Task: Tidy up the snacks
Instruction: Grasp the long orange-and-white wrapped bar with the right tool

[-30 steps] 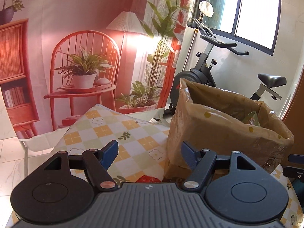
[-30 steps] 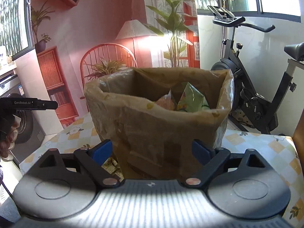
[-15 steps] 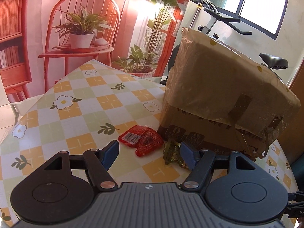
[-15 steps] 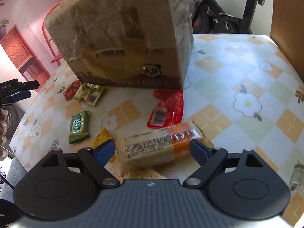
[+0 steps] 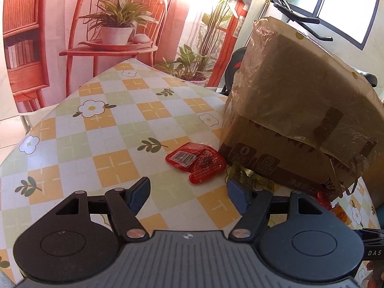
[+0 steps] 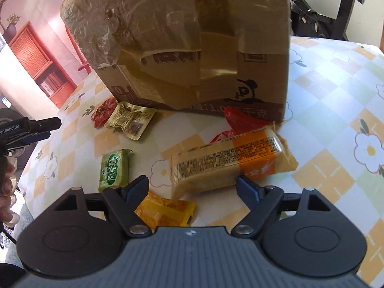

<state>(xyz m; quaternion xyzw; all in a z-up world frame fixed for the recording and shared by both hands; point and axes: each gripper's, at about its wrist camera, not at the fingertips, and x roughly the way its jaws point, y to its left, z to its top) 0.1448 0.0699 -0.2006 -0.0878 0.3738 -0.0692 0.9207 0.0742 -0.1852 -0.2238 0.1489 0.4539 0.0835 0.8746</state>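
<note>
A tall cardboard box lined with a brown bag stands on the checked tablecloth. A red snack packet lies just ahead of my left gripper, which is open and empty; a gold packet lies by its right finger. My right gripper hangs over a long orange-and-cream bar. Its jaws are closing with the bar's near edge between them, and the pads are clear of it. Green, gold, dark red, red and yellow packets lie around.
The table's left edge drops off near my left gripper. The other gripper and a hand show at the left of the right wrist view. An exercise bike stands behind the box. A printed backdrop hangs beyond the table.
Both grippers have come down from box-rim height to just above the tabletop and tipped downward. The right jaws have narrowed around the long bar. The left jaws have kept their width.
</note>
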